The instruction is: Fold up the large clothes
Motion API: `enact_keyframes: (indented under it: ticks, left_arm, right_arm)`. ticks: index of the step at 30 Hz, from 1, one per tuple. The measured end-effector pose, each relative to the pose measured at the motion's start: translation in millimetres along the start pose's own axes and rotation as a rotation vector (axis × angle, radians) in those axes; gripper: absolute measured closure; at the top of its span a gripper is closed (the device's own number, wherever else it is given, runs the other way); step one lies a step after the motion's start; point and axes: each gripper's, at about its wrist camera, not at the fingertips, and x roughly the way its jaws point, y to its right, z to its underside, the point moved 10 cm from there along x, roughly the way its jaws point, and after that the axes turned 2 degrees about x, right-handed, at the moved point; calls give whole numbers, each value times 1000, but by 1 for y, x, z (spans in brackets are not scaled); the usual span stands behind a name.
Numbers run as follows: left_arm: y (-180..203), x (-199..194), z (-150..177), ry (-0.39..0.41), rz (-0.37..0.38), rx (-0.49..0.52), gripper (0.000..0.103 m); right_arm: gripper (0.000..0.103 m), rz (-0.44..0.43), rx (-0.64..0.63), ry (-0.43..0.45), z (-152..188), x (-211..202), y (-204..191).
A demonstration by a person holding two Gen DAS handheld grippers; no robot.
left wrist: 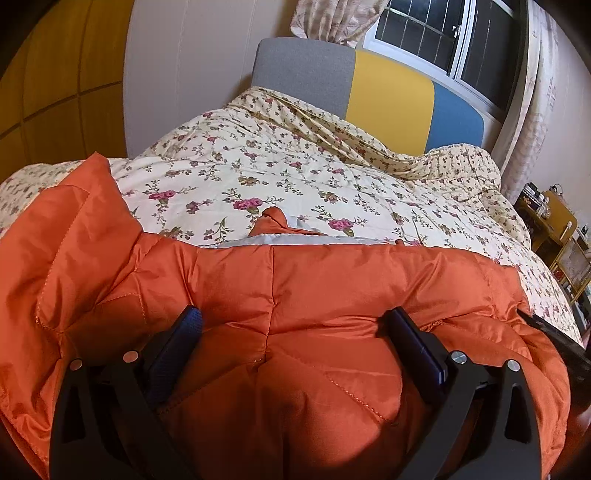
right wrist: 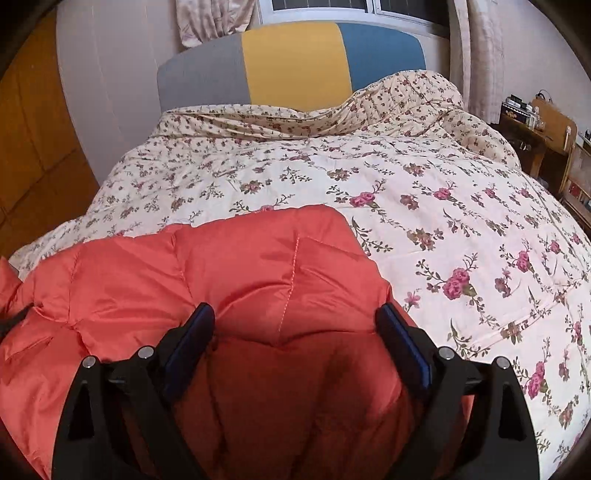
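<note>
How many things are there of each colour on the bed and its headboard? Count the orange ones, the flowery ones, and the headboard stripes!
Orange: 1, the puffy jacket
Flowery: 1, the quilt
Headboard stripes: 3, the grey stripe, the yellow stripe, the blue stripe
Total: 5

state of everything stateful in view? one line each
Orange quilted puffer jacket: partly folded on the bed, pale lining showing at its far edge.
Floral cream quilt: spread, bunched at the headboard.
Left gripper: open, jaws astride jacket fabric.
Right gripper: open, jaws astride jacket fabric.
Patterned beige curtain: drawn aside.
</note>
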Motion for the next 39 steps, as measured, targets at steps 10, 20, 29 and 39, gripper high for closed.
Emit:
enact_keyframes:
  ticks: [10,20,29,39]
  left_arm:
    - [-81,-41,-27,37,-153,-80,3]
    - [-151,8,-2,-104,-190,-278,3]
    - [-137,-50,1,-31,-159,-267,3]
    - [-124,-159,52,98,-121,-198,3]
  right_arm:
    - [12,4,-4,0,4,0,-1]
    - [12,7,-6,-1,3,0,-2]
    - [8,-13,-5,-68,3,-1,-4]
    - [2,30,-82,82,14,-107,-16]
